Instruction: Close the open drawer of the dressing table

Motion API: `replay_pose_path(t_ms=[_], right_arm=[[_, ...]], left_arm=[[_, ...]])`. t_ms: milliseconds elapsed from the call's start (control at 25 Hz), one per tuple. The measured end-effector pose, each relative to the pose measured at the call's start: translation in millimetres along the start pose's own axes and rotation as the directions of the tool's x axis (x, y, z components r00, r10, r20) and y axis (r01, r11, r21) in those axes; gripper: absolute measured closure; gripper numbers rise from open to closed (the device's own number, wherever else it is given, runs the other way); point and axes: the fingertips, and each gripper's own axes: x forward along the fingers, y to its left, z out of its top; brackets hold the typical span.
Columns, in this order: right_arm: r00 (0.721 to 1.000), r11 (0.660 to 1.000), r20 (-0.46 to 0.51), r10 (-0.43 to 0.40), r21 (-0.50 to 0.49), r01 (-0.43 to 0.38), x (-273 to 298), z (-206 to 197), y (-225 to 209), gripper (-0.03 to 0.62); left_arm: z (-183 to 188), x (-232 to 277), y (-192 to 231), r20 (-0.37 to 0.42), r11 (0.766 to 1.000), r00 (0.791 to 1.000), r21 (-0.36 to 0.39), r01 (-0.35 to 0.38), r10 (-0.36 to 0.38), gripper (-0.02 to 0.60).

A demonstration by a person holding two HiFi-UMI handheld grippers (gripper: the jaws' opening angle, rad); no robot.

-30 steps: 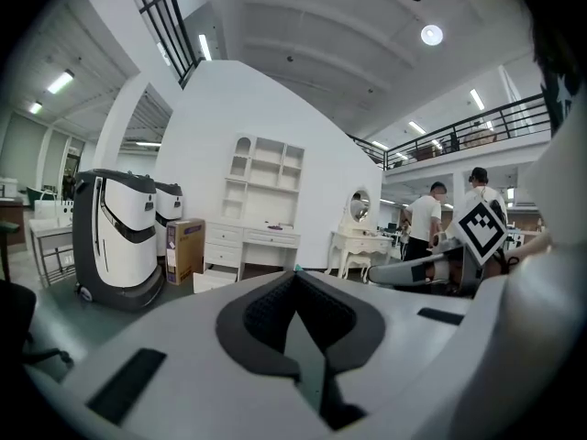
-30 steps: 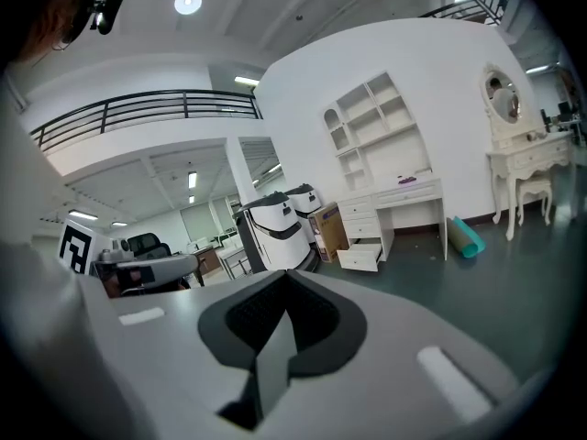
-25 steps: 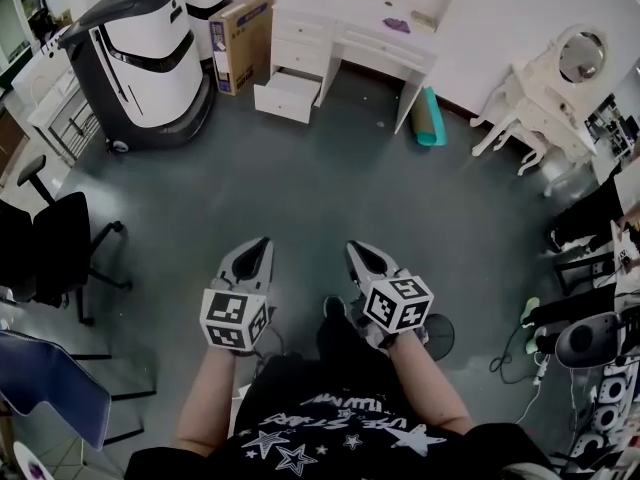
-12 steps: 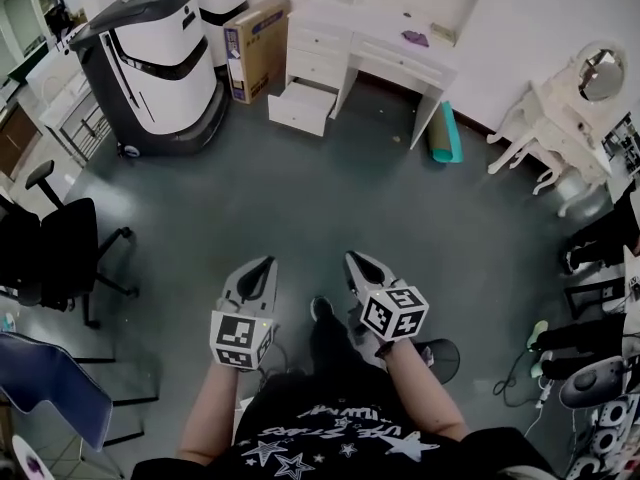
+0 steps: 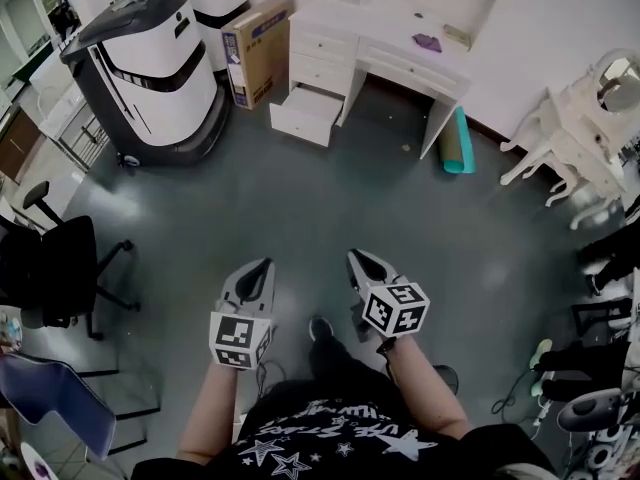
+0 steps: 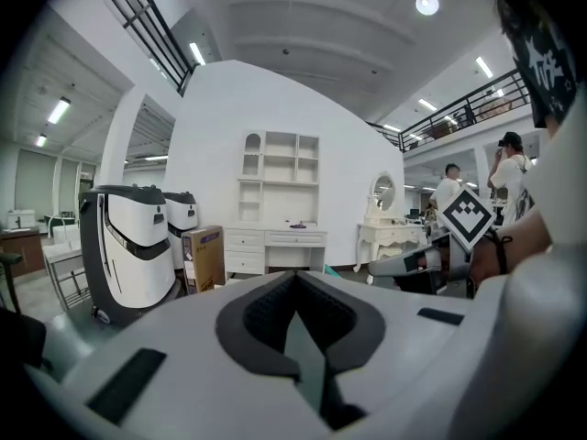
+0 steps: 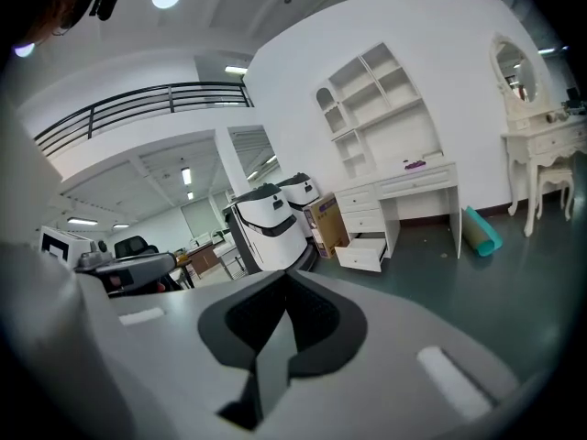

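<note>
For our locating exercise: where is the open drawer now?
Head view, upper centre: the open drawer juts from the dressing table, beside the cardboard box.

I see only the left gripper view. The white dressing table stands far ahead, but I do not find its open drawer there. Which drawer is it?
Observer: The head view shows it: the lowest drawer of the left stack, pulled out.
Operator: Does the right gripper hold something?
Observer: No. In the right gripper view its jaws are together with nothing between them.
Operator: What lies beside the dressing table?
Observer: A teal roll lies on the floor by its right leg, as the head view shows it.
</note>
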Motion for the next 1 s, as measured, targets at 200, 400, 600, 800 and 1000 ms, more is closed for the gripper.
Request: replay_pose_path(t_ms=[200, 400, 600, 800, 1000], right_arm=[[1.000, 1.000, -0.017, 0.022, -0.013, -0.022, 24, 23, -28, 0.591], [1.000, 1.000, 0.005, 0.018, 0.013, -0.018, 40, 44, -66, 0.591], [0.999, 0.999, 0.022, 0.024, 0.035, -0.025, 57, 62, -100, 0.591], [0.999, 1.000, 0.024, 0.024, 0.017, -0.024, 69, 74, -118, 0.591], [1.000, 1.000, 0.011, 0.012, 0.020, -0.012, 79, 72, -123, 0.591]], left_arm=[[11, 43, 2, -0.018, 1.000, 1.000, -0.002, -0.003, 0.003, 0.572], [31, 79, 2, 0.019, 1.000, 1.000, -0.004, -0.025, 0.025, 0.572], [46, 116, 3, 0.037, 0.999, 0.998, -0.010, -0.051, 0.051, 0.572], [50, 140, 19, 0.005, 0.997, 0.997, 0.000, -0.082, 0.082, 0.572], [47, 143, 34, -0.008, 0.994, 0.995, -0.047, -0.102, 0.102, 0.572]])
